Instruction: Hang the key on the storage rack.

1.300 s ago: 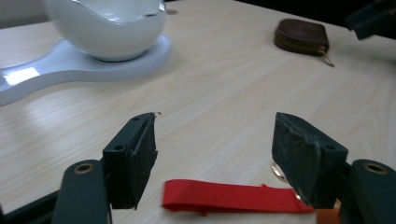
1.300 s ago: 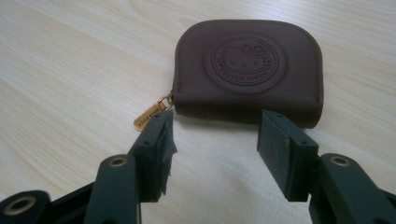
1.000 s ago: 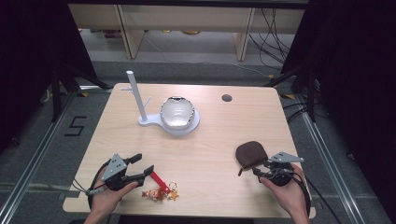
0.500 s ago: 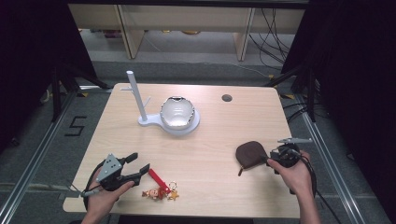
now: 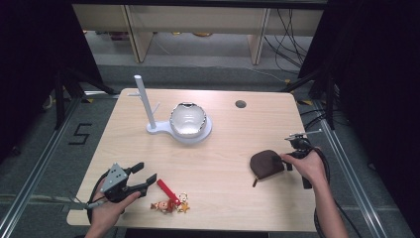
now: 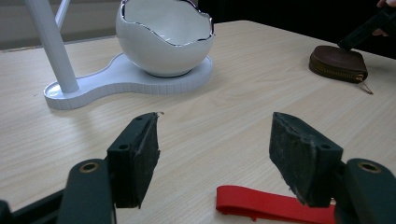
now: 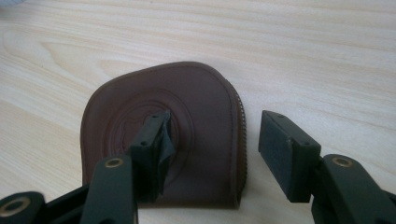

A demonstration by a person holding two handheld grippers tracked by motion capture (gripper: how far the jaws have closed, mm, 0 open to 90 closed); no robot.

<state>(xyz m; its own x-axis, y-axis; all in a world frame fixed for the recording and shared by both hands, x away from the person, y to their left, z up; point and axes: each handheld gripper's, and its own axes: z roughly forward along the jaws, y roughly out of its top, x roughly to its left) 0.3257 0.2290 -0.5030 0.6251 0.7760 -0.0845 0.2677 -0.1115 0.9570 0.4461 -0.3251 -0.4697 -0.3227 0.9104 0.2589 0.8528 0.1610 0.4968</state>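
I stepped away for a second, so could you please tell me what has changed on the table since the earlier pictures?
The right gripper swung from beside the brown pouch out toward the table's right edge, then back over it; its jaws have just been opening and straddle the zip edge without gripping. The left gripper, red keychain and white bowl stayed put.

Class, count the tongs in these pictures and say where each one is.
2. The left tongs are at the table's near left corner, open beside the red strap. The right tongs are near the right edge, open over the brown pouch.
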